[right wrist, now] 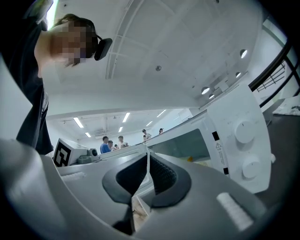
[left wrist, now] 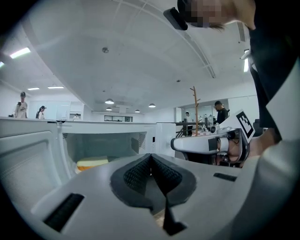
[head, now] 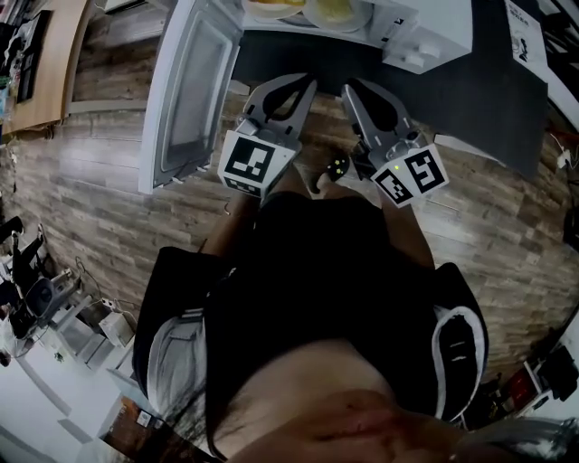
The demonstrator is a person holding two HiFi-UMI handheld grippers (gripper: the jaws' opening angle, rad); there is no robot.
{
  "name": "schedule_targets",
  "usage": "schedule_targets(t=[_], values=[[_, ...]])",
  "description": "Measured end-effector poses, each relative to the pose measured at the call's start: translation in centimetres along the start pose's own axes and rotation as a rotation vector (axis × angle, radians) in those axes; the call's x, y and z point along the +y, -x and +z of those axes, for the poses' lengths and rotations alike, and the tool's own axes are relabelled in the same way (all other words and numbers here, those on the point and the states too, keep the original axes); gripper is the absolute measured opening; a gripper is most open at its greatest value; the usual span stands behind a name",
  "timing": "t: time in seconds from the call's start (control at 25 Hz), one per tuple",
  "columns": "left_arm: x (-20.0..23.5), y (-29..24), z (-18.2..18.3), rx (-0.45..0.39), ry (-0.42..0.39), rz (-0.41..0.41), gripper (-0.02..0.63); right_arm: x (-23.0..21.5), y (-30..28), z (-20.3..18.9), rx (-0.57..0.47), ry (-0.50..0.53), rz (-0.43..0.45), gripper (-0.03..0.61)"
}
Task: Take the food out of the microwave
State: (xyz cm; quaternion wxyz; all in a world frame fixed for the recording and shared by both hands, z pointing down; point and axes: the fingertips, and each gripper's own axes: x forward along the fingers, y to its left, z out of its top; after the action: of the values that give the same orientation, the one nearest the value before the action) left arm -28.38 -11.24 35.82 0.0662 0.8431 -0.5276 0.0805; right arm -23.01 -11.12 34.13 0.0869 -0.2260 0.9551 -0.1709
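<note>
The food lies inside the open microwave, whose door stands swung out to the left. Near its opening, the left hand-held gripper and the right hand-held gripper point at it, each with jaws pressed together and nothing between them.

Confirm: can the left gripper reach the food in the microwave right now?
Probably yes. The microwave door stands open and nothing sits between the left gripper and the food in the cavity. Its jaws are shut, so they'd need to open first.
</note>
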Motion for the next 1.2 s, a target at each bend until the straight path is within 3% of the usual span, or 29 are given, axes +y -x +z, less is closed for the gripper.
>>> schedule_targets(t=[0.28,0.72,1.2], values=[[1.4,-0.6,1.3,-0.045,-0.017,-0.004,0.003,0.0,-1.2,0.2,-0.005,-0.007,-0.019,-0.009],[4.7,-1.2,-0.5,-0.081,0.076,0.036,0.005,-0.3,-5.2,-0.6,-0.002,-0.008,-0.015,-0.009],[8.3,-2.7,-3.5,-0.140,0.479,0.047,0.005,-1.4,-9.1,-3.1,0.020,-0.050,-0.012,-0.008]])
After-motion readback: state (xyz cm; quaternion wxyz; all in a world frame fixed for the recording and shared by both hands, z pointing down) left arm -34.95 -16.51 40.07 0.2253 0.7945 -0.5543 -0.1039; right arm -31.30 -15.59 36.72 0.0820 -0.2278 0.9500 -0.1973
